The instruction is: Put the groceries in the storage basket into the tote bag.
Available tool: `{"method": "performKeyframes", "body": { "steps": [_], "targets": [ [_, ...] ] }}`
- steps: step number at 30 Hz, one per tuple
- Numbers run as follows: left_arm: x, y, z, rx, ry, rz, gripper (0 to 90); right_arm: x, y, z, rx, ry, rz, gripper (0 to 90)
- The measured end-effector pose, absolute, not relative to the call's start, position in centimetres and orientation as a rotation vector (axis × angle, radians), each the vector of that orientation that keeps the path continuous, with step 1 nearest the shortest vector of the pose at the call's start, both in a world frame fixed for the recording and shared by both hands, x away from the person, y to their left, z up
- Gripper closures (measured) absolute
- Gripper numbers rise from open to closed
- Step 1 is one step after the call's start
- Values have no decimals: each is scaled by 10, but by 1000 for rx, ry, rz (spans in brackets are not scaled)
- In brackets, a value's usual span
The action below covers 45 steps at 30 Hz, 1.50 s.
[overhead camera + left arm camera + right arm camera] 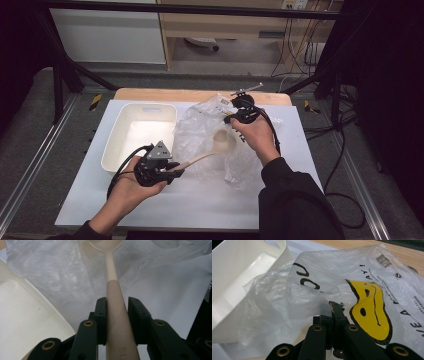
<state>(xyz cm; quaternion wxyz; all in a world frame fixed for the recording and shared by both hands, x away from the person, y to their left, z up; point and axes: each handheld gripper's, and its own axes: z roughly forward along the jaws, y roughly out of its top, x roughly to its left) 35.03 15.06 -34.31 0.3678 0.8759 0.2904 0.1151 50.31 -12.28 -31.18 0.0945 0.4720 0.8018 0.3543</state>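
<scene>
Beige spoon [210, 152] held by its handle between the jaws of the left gripper [172, 171], its bowl reaching under the crumpled clear plastic bag [200, 135] near the middle of the white table mat [200, 200]. In the left gripper view the spoon [113, 290] runs straight up from the left gripper [117, 322], both jaws pressed against the thick part of the handle, the bowl lying at the bag [62, 272]. The right gripper [235, 117], at the far side of the bag, has its jaws closed on a fold of plastic; in the right gripper view the right gripper [334, 315] pinches the film of the bag [317, 272], which carries a yellow face print [369, 312] and black lettering. White tub [140, 132] stands just left of the bag, touching its edge; the tub [239, 272] is seen beside the lifted film.
</scene>
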Motion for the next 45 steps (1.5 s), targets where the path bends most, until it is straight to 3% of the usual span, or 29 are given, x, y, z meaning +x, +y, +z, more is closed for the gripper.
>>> {"method": "performKeyframes", "body": {
  "steps": [23,45],
  "targets": [
    [401,109,-355,2264,771,310,696,498,-125,-309,1378,2385,1051,900],
    [422,59,-377,2243,715,316,696,492,-122,-315,1350,2412,1054,900]
  ]
}}
